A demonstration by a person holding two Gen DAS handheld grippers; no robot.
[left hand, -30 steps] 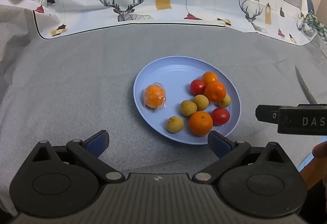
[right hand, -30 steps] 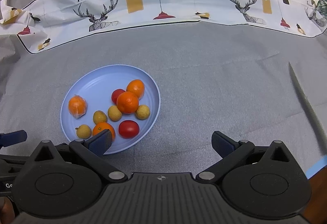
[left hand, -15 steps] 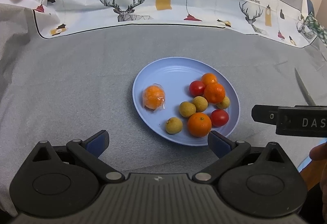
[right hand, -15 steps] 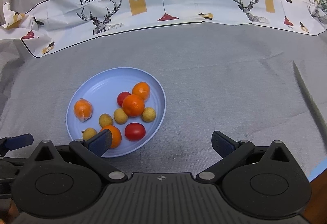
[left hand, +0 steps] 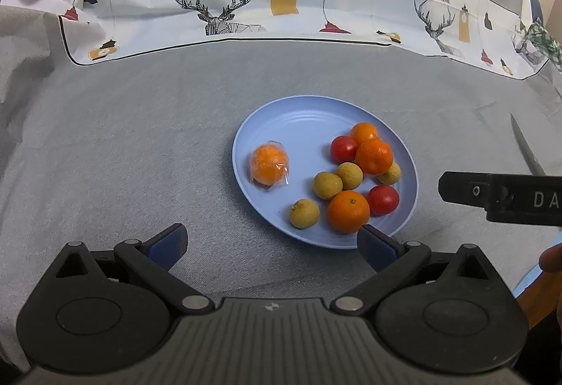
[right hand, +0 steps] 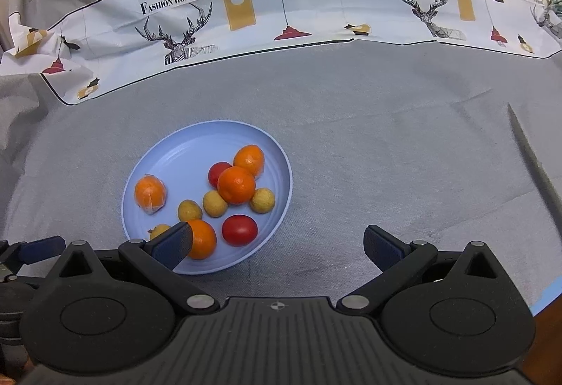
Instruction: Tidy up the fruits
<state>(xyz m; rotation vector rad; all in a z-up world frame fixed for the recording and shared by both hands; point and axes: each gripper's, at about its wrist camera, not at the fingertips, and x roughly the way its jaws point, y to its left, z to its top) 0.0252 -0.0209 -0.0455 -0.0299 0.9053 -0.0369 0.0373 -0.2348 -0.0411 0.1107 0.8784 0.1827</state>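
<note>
All the fruit is piled on the plate [left hand: 281, 125], mostly toward its right side, with a knife [right hand: 537, 167] laid well off right.

Grey-clothed table [left hand: 140, 139]: blue plate [left hand: 302, 125], possibly knife [right hand: 534, 160].

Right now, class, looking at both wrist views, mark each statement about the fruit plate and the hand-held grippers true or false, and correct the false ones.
1. All the fruit lies on the blue plate. True.
2. One orange is wrapped in clear plastic. True.
3. The plate holds three tomatoes. False: two, one at the back, one at the front.
4. The left hand-held gripper grips an orange. False: it is open and empty.
5. The right hand-held gripper is open. True.
</note>
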